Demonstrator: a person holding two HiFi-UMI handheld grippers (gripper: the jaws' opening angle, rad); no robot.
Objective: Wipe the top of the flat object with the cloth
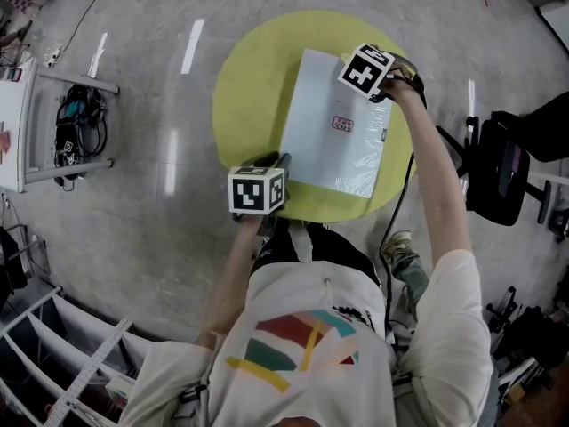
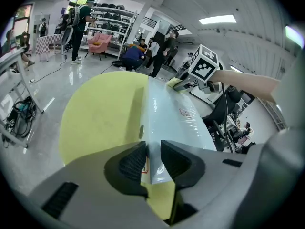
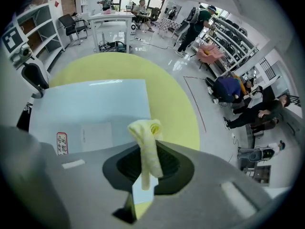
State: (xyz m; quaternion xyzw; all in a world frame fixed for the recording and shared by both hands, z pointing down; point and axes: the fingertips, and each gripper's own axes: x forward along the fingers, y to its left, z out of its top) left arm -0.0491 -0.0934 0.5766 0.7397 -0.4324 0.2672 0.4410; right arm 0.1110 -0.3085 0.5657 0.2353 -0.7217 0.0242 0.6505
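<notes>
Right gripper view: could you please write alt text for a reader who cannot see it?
The right gripper pinches a rolled pale yellow cloth between its jaws, over a flat, pale blue package lying on a round yellow table. Beyond them are a glossy floor, shelves and several people.

I seem to be in a big open lab or workshop hall. A glossy grey floor [image 1: 151, 212] spreads around my round yellow table [image 1: 244, 105]. Beyond the table, people [image 2: 164, 49] gather by tall metal shelving racks [image 2: 114, 18]. A black office chair [image 1: 498, 172] stands beside the table, and cables [image 1: 80, 123] hang under a white desk [image 1: 13, 140] nearby.
</notes>
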